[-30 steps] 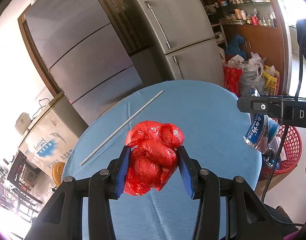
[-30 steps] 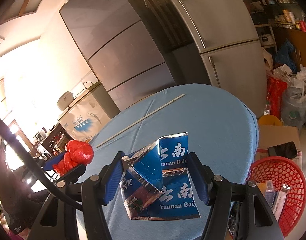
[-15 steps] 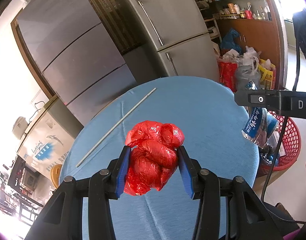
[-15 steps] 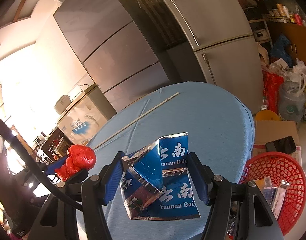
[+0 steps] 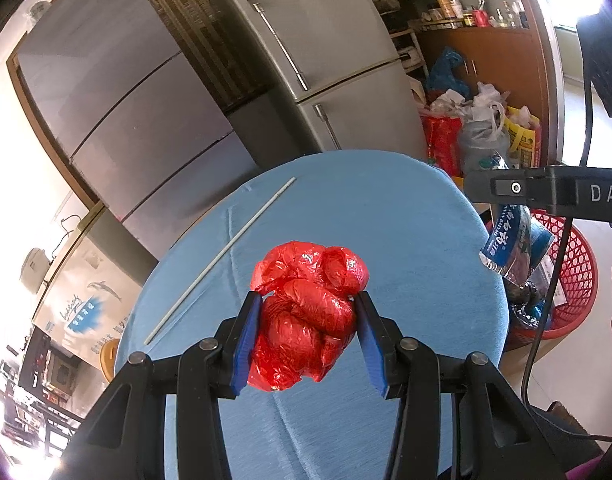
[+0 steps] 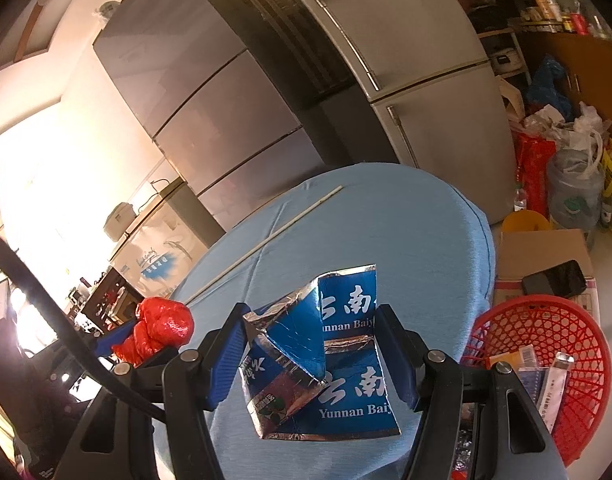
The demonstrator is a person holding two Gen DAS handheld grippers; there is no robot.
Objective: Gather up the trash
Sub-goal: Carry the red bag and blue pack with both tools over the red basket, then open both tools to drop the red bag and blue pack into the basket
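My left gripper [image 5: 308, 340] is shut on a crumpled red plastic bag [image 5: 308, 312] and holds it above the round blue table [image 5: 406, 240]. My right gripper [image 6: 316, 356] is shut on a folded blue foil wrapper [image 6: 330, 356] with white lettering, near the table's right edge. The red bag also shows at the left of the right wrist view [image 6: 159, 328]. The wrapper shows in the left wrist view [image 5: 514, 244], by a red mesh basket [image 5: 574, 280]. The basket [image 6: 546, 328] stands on the floor right of the table and holds several wrappers.
A long thin white stick [image 5: 221, 256] lies on the table's far left part. Two grey fridges [image 5: 306, 60] stand behind the table. Bags and a water jug [image 6: 574, 196] crowd the floor at right. A cardboard box with a phone [image 6: 554, 280] sits behind the basket.
Both grippers have kept their hold. The view has shifted slightly, with the table and basket a little lower and nearer in both views.
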